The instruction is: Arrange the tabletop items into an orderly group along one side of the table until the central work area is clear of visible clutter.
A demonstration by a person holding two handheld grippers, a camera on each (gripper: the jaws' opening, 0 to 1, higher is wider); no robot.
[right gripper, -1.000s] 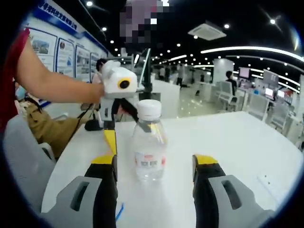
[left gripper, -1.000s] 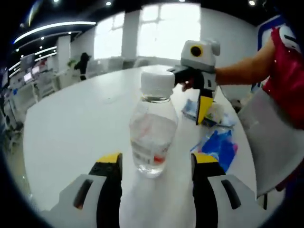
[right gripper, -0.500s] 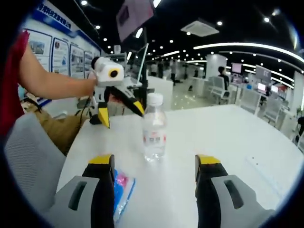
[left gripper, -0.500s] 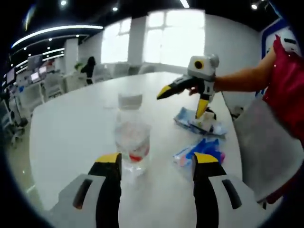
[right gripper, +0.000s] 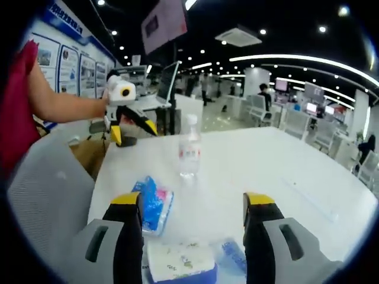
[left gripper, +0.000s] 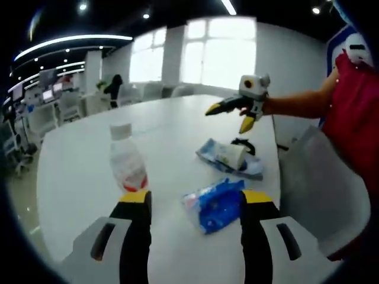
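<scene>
White tabletop (left gripper: 77, 177) carries a clear plastic bottle with white cap (left gripper: 126, 165), standing upright; beside it lie a blue crinkled packet (left gripper: 216, 202) and a pale wrapped pack (left gripper: 228, 157). Both the left gripper (left gripper: 192, 204) and the right gripper (right gripper: 192, 204) are spread, holding nothing. Best approach: straddle one packet squarely before closing. Bottle's red label is unreadable.

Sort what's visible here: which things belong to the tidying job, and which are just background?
Belongs to the job:
water bottle
blue packet
pale tissue-like pack
small black item beside that pack, too small to identify
both open grippers: left gripper, right gripper

Just background:
grey chair back
wall posters
distant desks and monitors
</scene>
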